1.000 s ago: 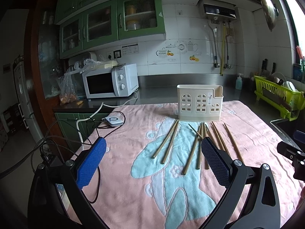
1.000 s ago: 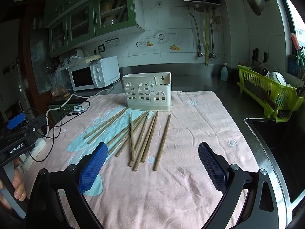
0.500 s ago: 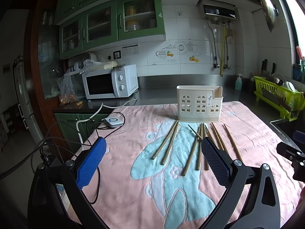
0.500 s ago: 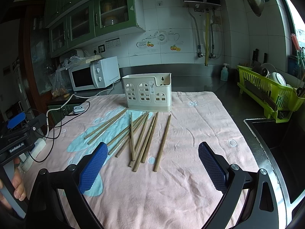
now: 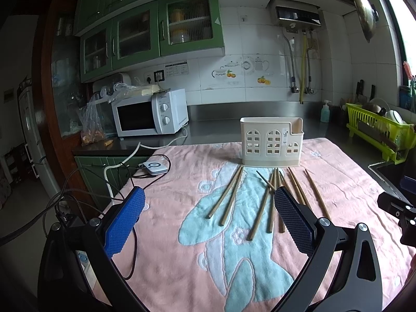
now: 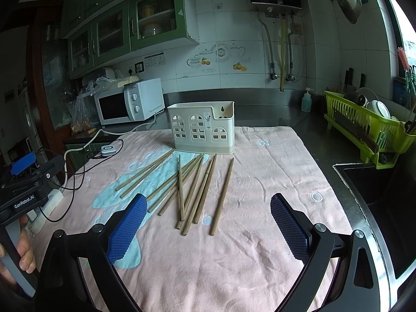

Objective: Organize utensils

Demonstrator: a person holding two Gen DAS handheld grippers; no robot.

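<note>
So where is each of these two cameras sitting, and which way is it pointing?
Left wrist: rides the left gripper, looking forward between its blue fingers over the pink towel at the chopsticks and cream holder.
Right wrist: rides the right gripper, facing the same way from further right; the person's left hand shows at its left edge.
Shared: chopsticks, holder, towel, microwave, green dish rack.
</note>
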